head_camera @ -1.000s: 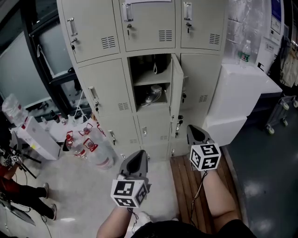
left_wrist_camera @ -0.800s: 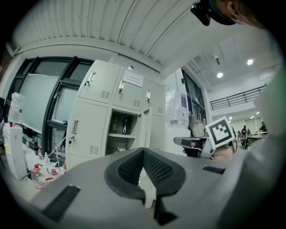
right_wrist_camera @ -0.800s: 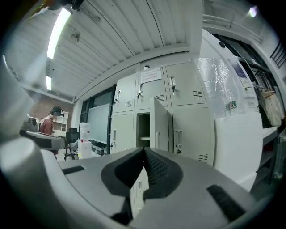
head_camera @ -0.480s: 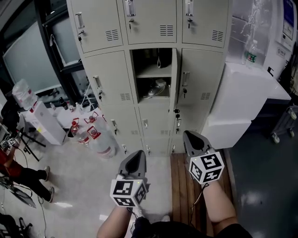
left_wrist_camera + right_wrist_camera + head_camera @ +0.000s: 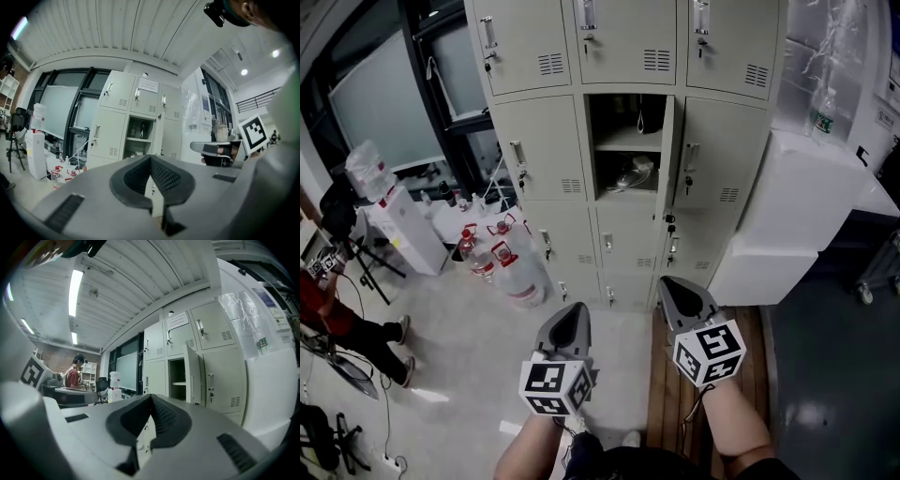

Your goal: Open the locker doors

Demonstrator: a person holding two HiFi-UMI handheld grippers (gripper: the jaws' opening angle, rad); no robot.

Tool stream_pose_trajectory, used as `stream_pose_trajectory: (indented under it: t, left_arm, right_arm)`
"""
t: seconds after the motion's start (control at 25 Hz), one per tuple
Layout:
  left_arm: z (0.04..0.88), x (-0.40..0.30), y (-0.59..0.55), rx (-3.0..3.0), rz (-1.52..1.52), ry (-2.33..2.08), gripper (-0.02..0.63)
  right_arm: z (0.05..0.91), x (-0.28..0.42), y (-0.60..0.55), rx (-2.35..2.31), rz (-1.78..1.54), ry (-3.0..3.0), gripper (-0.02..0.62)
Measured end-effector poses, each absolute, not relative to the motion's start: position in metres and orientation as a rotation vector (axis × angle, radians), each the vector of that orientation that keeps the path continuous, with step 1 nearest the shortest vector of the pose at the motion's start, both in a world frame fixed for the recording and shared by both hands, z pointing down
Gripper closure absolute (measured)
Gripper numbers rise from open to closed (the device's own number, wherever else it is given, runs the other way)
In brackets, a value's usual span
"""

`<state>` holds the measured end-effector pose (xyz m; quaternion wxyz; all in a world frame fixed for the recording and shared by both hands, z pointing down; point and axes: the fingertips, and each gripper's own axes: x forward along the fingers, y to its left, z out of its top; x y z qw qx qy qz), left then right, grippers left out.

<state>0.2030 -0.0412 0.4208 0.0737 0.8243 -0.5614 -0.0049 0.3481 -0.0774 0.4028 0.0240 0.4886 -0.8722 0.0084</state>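
A beige bank of lockers (image 5: 544, 150) stands ahead. Its middle compartment (image 5: 628, 141) is open, the door (image 5: 672, 155) swung out to the right, with shelves and small items inside. The other doors are closed, handles and keys showing. Both grippers are held level, well short of the lockers and touching nothing. My left gripper (image 5: 570, 314) is shut and empty. My right gripper (image 5: 673, 286) is shut and empty too. The open compartment (image 5: 139, 136) shows past the left gripper (image 5: 151, 161). The right gripper (image 5: 151, 399) also faces the open door (image 5: 193, 373).
Large water bottles (image 5: 508, 272) and a water dispenser (image 5: 392, 220) stand on the floor left of the lockers. White blocks (image 5: 787, 216) with a bottle (image 5: 827, 114) on top sit to the right. A wooden pallet (image 5: 667, 394) lies underfoot. A person (image 5: 333, 319) is at far left.
The view has swung left, so the lockers sit further right. Both grippers have come lower in the picture, farther from the lockers. The open door looks unchanged.
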Motion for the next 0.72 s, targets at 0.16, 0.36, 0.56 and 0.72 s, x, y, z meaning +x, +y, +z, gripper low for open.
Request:
stream_pose_trajectory:
  t: [0.16,0.36,0.56,0.72]
  left_arm:
    - [0.417,0.18,-0.033,2.444,-0.031,-1.742,0.606]
    - [0.409,0.147,-0.027,2.405,-0.063,-1.816,0.604]
    - [0.405,0.107,-0.028,2.374,-0.076,-1.874,0.606]
    - [0.4,0.074,-0.036,2.355,-0.084,-1.911,0.604]
  right_arm:
    - [0.399,0.322,-0.07,1.45,0.019,-2.74,0.595]
    - [0.389,0.285,-0.065,1.368,-0.009,-2.791,0.594]
    - [0.383,0.24,-0.068,1.296,-0.031,-2.831,0.594]
    - [0.382,0.204,-0.078,1.246,-0.041,-2.846,0.594]
